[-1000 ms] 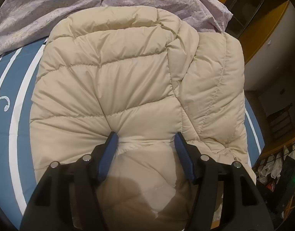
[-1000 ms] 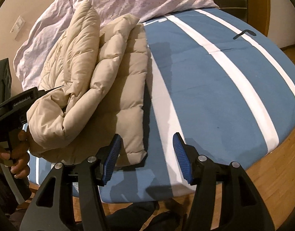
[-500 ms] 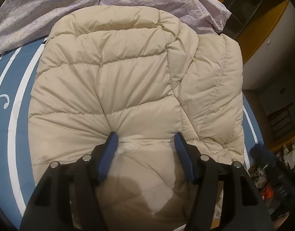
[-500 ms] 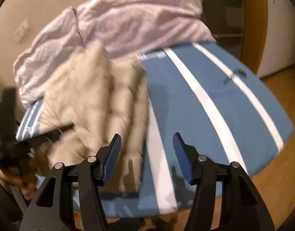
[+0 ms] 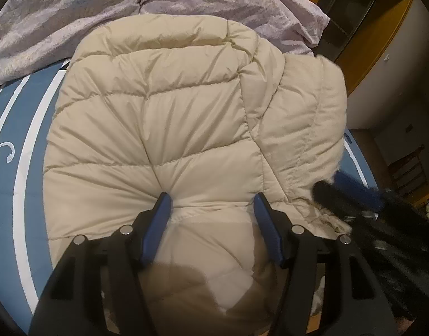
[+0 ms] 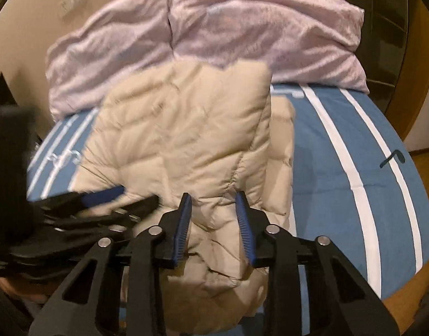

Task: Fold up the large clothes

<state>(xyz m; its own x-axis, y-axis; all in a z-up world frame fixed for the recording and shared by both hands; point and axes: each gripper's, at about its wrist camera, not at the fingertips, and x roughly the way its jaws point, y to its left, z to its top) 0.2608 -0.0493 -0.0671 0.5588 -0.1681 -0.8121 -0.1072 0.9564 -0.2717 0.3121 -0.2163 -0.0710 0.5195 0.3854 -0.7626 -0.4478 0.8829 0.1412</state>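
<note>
On the striped bed (image 6: 340,151) | folded jacket (image 5: 169,128) lengthwise toward pillows (image 6: 214,36) | left tool (image 5: 211,204), right tool (image 6: 214,204) both spread, straddling jacket

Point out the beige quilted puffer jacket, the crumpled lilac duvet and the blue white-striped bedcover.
Beige quilted puffer jacket (image 5: 169,128): left wrist view, central panel.
Crumpled lilac duvet (image 6: 242,30): right wrist view, upper folds.
Blue white-striped bedcover (image 6: 326,173): right wrist view, bare blue area.

The near hem of the jacket (image 5: 164,128) is cut off by the lower edge. The right gripper (image 5: 351,193) is smeared by motion blur in the left view, and the left gripper (image 6: 102,198) likewise in the right view.
</note>
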